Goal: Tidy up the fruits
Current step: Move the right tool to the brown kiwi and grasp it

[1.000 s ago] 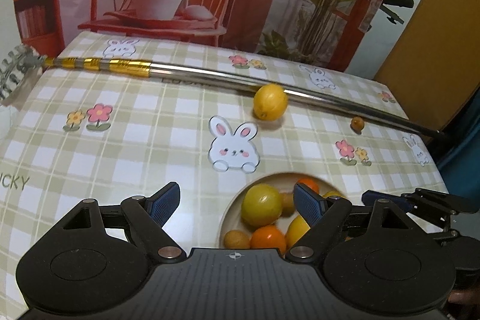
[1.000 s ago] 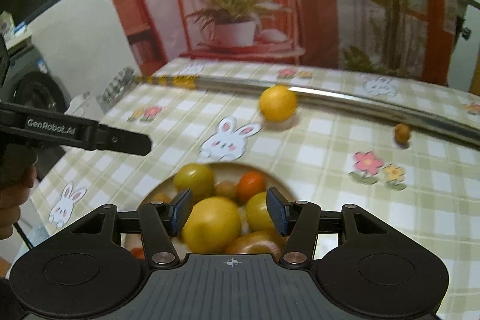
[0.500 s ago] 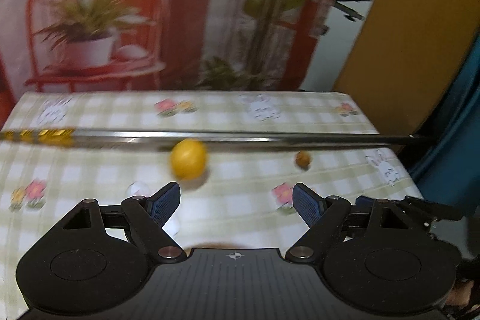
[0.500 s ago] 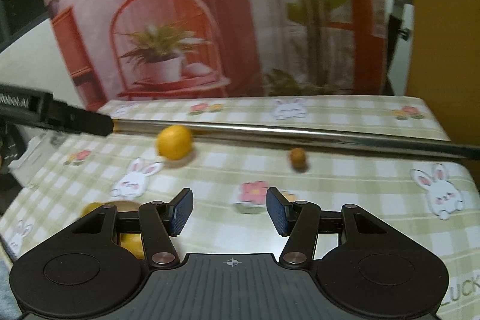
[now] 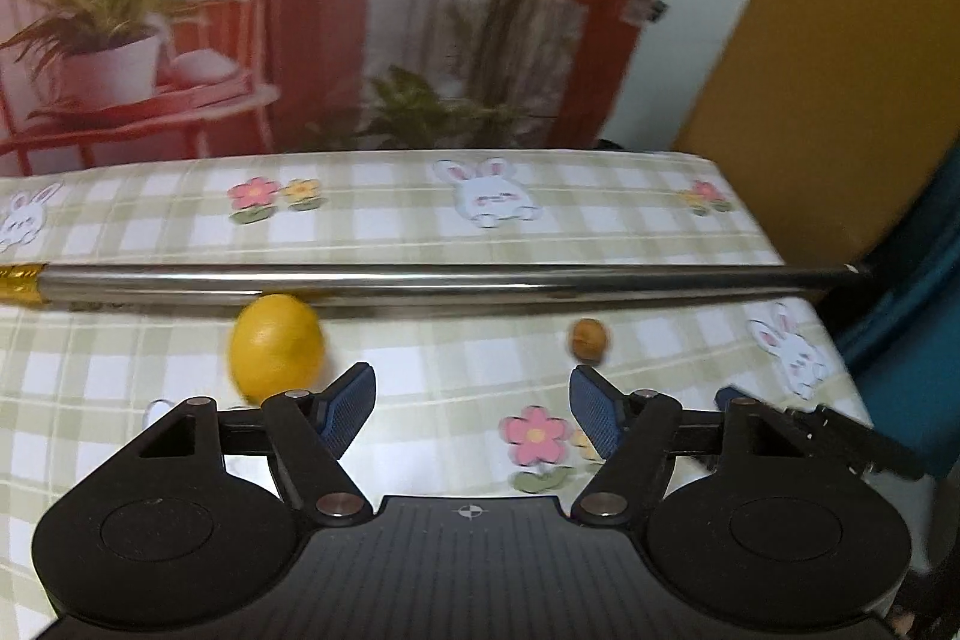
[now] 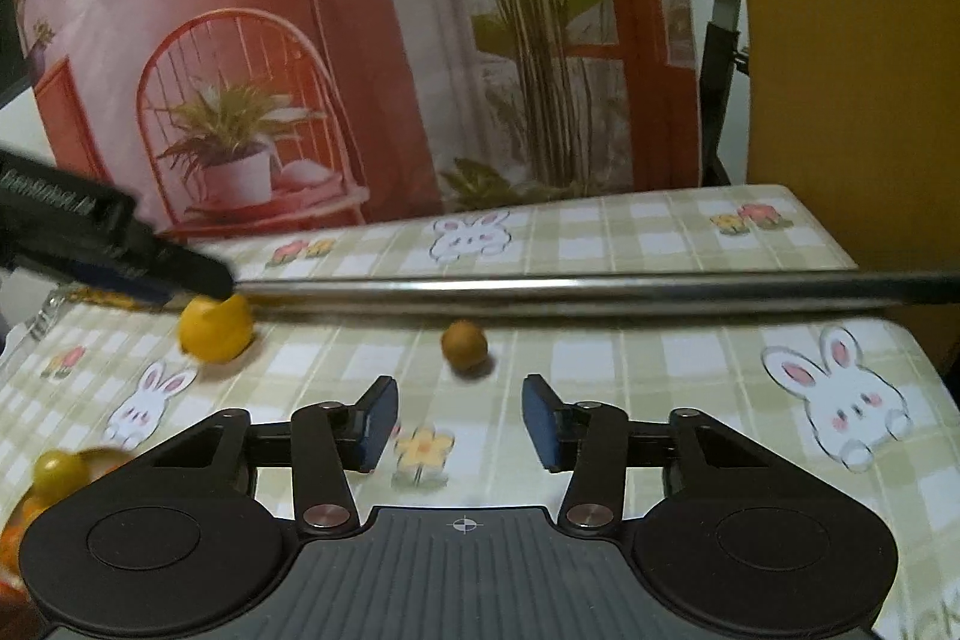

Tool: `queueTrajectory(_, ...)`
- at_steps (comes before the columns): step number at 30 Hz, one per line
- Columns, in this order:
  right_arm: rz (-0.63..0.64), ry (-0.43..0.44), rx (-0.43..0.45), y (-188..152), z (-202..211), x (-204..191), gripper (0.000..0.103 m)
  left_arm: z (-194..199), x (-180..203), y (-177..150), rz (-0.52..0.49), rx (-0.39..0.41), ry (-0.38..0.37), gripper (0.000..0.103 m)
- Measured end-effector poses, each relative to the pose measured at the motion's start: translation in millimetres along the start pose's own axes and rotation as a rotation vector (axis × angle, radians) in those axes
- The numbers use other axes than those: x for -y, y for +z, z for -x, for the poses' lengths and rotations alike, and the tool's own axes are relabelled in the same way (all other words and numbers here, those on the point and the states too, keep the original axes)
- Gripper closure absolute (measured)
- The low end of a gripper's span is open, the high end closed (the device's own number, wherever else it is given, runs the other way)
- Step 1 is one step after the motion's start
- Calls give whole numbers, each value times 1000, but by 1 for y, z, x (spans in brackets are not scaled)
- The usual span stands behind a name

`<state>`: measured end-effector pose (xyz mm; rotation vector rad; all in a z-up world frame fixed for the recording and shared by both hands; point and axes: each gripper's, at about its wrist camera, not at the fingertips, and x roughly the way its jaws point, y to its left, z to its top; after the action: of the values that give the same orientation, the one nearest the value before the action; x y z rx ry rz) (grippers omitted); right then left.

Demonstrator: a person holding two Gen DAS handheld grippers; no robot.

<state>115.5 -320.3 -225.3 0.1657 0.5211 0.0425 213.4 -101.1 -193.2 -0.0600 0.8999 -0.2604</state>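
A yellow lemon [image 5: 276,345] lies on the checked bunny-print tablecloth [image 5: 420,214], just beside a long metal rod [image 5: 420,281]. A small brown round fruit [image 6: 464,345] sits apart to its right, near the rod. At the right view's lower left edge, a bowl [image 6: 111,457] holds a yellow-green fruit [image 6: 59,469] and orange ones. The left gripper [image 5: 471,409] and right gripper [image 6: 459,421] hover spread and empty.
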Motion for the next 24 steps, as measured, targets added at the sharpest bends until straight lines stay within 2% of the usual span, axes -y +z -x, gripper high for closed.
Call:
queueTrajectory(5, 29, -2, 19, 9, -42, -1, 64, 2, -32, 4, 66, 18, 49, 29)
queueTrajectory(10, 37, -19, -7, 14, -77, -1, 66, 4, -53, 4, 79, 28, 88, 29)
queueTrajectory(18, 52, -18, -53, 12, -91, -9, 66, -3, -57, 3, 80, 13, 82, 29)
queueTrajectory(20, 57, -27, -66, 13, -95, -8, 71, -4, -56, 3, 82, 13, 79, 29)
queueTrajectory(24, 54, -35, -73, 14, -97, -8, 72, -3, -56, 0, 88, 12, 72, 29)
